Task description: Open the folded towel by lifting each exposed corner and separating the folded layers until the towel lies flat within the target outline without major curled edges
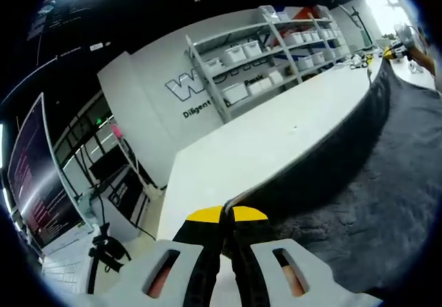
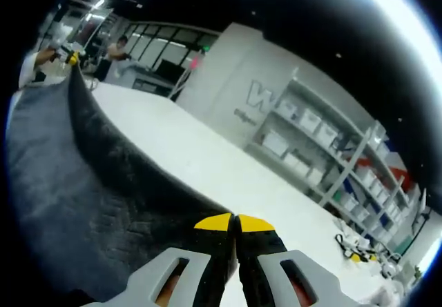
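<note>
Two hand-held grippers (image 1: 226, 214) (image 2: 233, 223), one towel (image 1: 359, 183)

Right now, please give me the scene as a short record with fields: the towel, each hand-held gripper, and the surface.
towel: dark grey towel, held up along one edge, stretched between the two grippers
left hand-held gripper: shut on the towel edge
right hand-held gripper: shut on the towel edge
surface: white table beyond the towel
background: shelves with white bins

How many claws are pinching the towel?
2. The left claw pinches one end of the towel's raised edge, and the right claw pinches the other end, holding it stretched over the table.
</note>
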A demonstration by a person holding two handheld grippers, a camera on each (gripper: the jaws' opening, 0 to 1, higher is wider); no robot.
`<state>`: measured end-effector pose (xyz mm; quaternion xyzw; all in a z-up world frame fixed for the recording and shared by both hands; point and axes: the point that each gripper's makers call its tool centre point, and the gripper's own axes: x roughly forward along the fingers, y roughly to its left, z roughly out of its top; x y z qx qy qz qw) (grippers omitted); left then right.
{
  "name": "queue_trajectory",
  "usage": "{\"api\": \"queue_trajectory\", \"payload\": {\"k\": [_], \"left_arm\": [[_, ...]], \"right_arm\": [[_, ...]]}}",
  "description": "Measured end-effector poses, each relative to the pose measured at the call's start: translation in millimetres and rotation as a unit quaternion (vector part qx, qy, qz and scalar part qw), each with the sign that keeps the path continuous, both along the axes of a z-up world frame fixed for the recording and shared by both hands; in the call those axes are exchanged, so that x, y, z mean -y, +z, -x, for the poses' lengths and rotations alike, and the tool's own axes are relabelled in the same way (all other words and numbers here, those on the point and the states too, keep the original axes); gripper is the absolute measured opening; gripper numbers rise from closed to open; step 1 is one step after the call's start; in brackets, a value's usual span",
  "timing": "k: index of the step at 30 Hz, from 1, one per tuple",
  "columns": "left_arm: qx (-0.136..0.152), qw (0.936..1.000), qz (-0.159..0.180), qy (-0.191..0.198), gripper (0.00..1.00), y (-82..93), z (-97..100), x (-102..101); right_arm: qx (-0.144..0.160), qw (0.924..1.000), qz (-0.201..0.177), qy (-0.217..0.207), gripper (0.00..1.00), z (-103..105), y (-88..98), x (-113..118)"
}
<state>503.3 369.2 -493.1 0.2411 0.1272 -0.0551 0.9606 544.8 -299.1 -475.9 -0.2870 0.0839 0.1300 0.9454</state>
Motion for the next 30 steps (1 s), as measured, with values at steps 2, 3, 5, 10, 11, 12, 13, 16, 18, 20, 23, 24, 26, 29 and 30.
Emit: {"api": "queue_trajectory", "payload": {"k": [2, 3, 5, 10, 11, 12, 13, 16, 18, 20, 23, 24, 26, 29, 30], "left_arm": [[-0.003, 1.0, 0.0, -0.001, 0.02, 1.0, 0.7, -0.3], [-0.002, 1.0, -0.002, -0.002, 0.02, -0.5, 3.4, 3.3], [-0.003, 1.0, -0.002, -0.003, 0.02, -1.9, 3.4, 4.8], [-0.006, 1.0, -0.007, -0.001, 0.02, -7.2, 3.5, 10.5], [-0.008, 0.9999, -0.008, -0.001, 0.02, -9.5, 3.2, 11.4], [-0.009, 0.9999, -0.008, -0.001, 0.02, -10.2, 3.2, 11.7], [-0.01, 0.9999, -0.008, -0.001, 0.02, -12.3, 2.8, 12.9], [-0.015, 0.9998, -0.01, -0.001, 0.02, -18.2, 2.0, 15.6], [-0.02, 0.9998, -0.009, -0.001, 0.02, -17.0, -3.0, 12.8], [-0.023, 0.9997, -0.009, -0.001, 0.02, -20.6, -3.9, 13.2], [-0.026, 0.9996, -0.008, 0.0, 0.02, -25.8, -4.6, 13.8], [-0.026, 0.9996, -0.007, 0.0, 0.02, -27.1, -5.0, 13.8], [-0.026, 0.9996, -0.005, 0.001, 0.02, -28.3, -5.3, 13.9], [-0.026, 0.9996, 0.005, 0.002, 0.02, -31.7, -6.7, 12.7], [-0.026, 0.9996, 0.007, 0.001, 0.02, -32.3, -6.9, 12.8]], "right_arm": [[-0.002, 1.0, -0.001, 0.0, 0.0, -1.1, -3.0, 0.3], [-0.005, 1.0, -0.002, 0.0, 0.0, -2.4, -6.3, 1.0], [-0.008, 1.0, -0.005, 0.0, 0.0, -4.5, -10.7, 1.4], [-0.013, 0.9999, -0.002, -0.003, 0.0, -9.4, -18.7, -0.1], [-0.014, 0.9999, -0.001, -0.004, 0.0, -10.9, -20.8, -0.4], [-0.014, 0.9999, -0.001, -0.004, 0.0, -11.3, -21.4, -0.4], [-0.015, 0.9999, -0.001, -0.005, 0.0, -13.1, -24.3, -0.4], [-0.017, 0.9998, -0.003, -0.007, 0.0, -16.3, -29.5, -1.1], [-0.018, 0.9998, -0.003, -0.008, 0.0, -17.6, -31.2, -1.2], [-0.021, 0.9997, -0.005, -0.008, 0.0, -18.9, -33.7, -1.7], [-0.024, 0.9997, -0.004, -0.009, 0.0, -22.0, -38.4, -3.2], [-0.024, 0.9997, -0.004, -0.009, 0.0, -22.4, -39.2, -3.5], [-0.024, 0.9997, -0.002, -0.009, 0.0, -23.0, -41.2, -4.3], [-0.017, 0.9998, 0.0, -0.006, 0.0, -25.2, -43.2, -6.4], [-0.018, 0.9998, 0.0, -0.007, 0.0, -25.9, -44.2, -6.4]]}}
